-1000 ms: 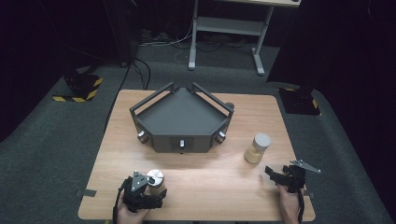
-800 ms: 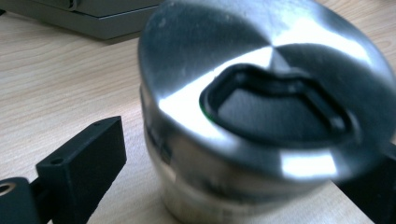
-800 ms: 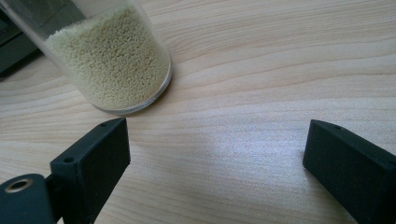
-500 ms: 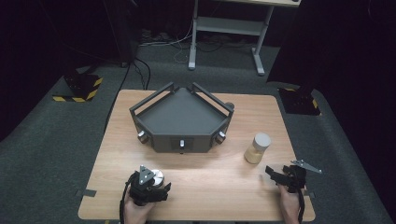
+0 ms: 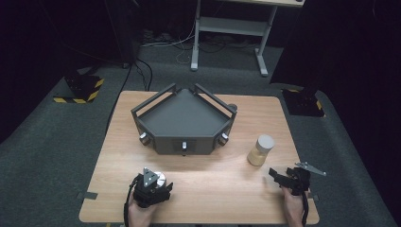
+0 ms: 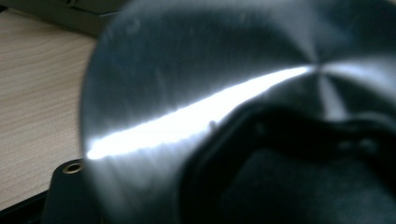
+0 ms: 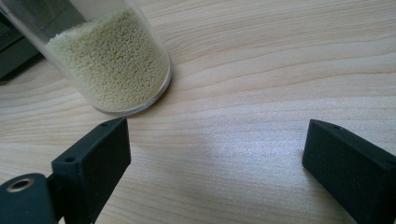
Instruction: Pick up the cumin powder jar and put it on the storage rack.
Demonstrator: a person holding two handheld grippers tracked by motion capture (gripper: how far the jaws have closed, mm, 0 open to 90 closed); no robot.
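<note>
This looks like a lab or test room. A wooden counter [image 5: 208, 189] stands on grey carpet [image 5: 47, 156], with dark walls around. Yellow-black warning stripes [image 5: 78, 97] mark stand feet on the floor.

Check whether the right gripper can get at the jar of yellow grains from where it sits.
Probably yes: the right gripper has open jaws, and only bare table lies between it and the jar.
</note>
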